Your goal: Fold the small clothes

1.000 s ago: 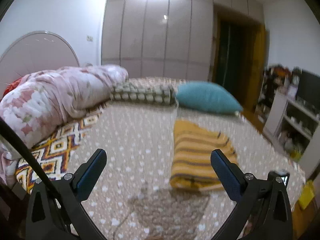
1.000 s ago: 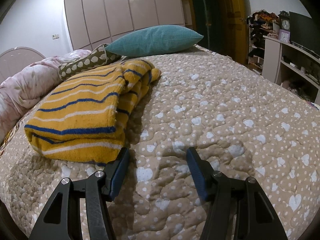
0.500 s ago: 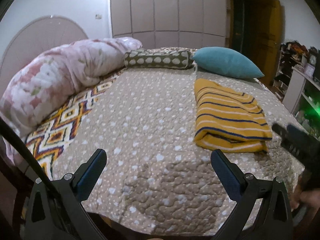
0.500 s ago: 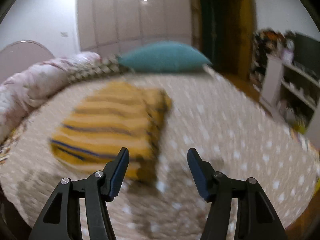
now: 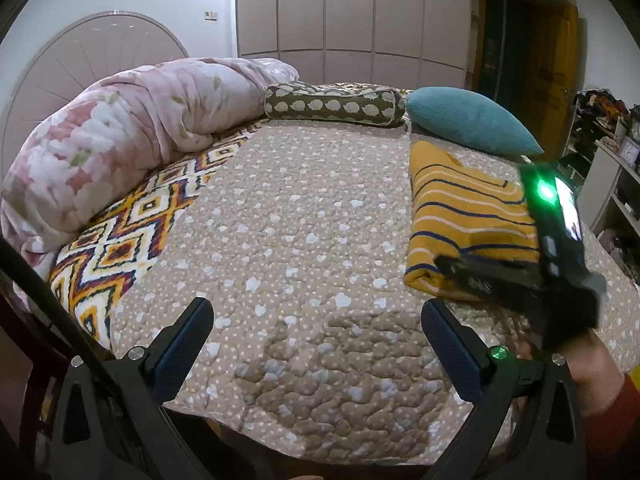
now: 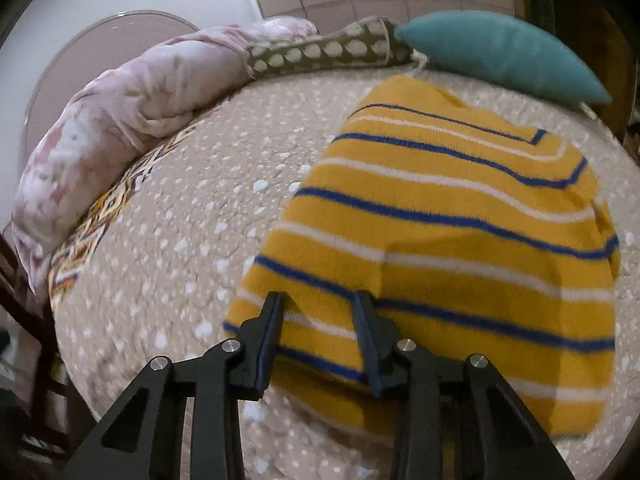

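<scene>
A folded yellow garment with blue and white stripes (image 5: 464, 216) lies on the right side of the bed; it fills the right wrist view (image 6: 440, 232). My left gripper (image 5: 316, 332) is wide open and empty over the bed's near edge, left of the garment. My right gripper (image 6: 318, 300) is open, hovering just above the garment's near edge, tilted. It also shows in the left wrist view (image 5: 520, 276) as a blurred black body with a green light, in front of the garment.
The bed has a beige quilt with white hearts (image 5: 304, 220). A pink floral duvet (image 5: 120, 140) lies on the left, a patterned bolster (image 5: 332, 104) and a teal pillow (image 5: 468, 120) at the back. White shelves (image 5: 616, 184) stand at the right.
My left gripper has pulled back toward the bed's near edge. My right gripper has swung left and up over the garment's near edge and tilted, and its fingers stand closer together.
</scene>
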### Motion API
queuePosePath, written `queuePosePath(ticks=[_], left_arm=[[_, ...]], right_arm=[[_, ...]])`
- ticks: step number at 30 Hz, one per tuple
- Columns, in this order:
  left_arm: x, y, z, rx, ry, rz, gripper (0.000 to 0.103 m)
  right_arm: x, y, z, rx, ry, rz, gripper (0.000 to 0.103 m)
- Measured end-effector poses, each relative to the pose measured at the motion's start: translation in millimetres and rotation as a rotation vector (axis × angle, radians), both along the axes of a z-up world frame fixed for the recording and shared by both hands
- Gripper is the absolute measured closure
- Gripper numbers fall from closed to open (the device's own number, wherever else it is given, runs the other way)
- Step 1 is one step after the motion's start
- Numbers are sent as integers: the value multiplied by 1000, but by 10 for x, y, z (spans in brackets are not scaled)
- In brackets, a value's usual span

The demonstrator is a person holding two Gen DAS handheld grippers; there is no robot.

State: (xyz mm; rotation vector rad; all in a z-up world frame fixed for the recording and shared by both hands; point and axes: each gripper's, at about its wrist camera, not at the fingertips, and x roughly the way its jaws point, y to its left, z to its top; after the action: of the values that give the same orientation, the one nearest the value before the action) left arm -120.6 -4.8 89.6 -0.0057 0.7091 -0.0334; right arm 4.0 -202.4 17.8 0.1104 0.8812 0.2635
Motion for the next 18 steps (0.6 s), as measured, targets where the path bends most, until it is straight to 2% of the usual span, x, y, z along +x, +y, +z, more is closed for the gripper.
queuePosePath(ticks=[2, 4, 6, 8, 10, 11, 13, 15, 16, 18], left_arm=[[9, 7, -12, -8, 9, 1, 0], [4, -1, -16, -10, 7, -5, 0], [-2, -28, -20, 3, 5, -5, 0], [-5, -68, -40, 8, 11, -11, 0], [-17, -113, -52, 15, 16, -21, 0], [-23, -130, -51, 22, 15, -27, 0], [-43, -159, -45, 40, 7, -40, 0], [-67, -176, -40, 51, -2, -44, 0], [-72, -181, -42, 52, -3, -44, 0], [-67, -192, -56, 51, 4, -49, 0]], right_arm=[[-134, -52, -36, 27, 31, 6, 63], [-295, -98, -40, 5, 42, 29, 63], [-422, -199, 82, 12, 37, 20, 64], [-516, -362, 345, 68, -45, -19, 63], [-510, -552, 520, 77, -102, -77, 61], [-447, -678, 545, 63, -108, -121, 52], [-319, -844, 409, 25, -54, -184, 49], [-245, -1007, 72, -17, 65, -256, 49], [-305, -1041, -22, -10, 72, -263, 49], [-599, -994, -16, -34, 2, -261, 49]])
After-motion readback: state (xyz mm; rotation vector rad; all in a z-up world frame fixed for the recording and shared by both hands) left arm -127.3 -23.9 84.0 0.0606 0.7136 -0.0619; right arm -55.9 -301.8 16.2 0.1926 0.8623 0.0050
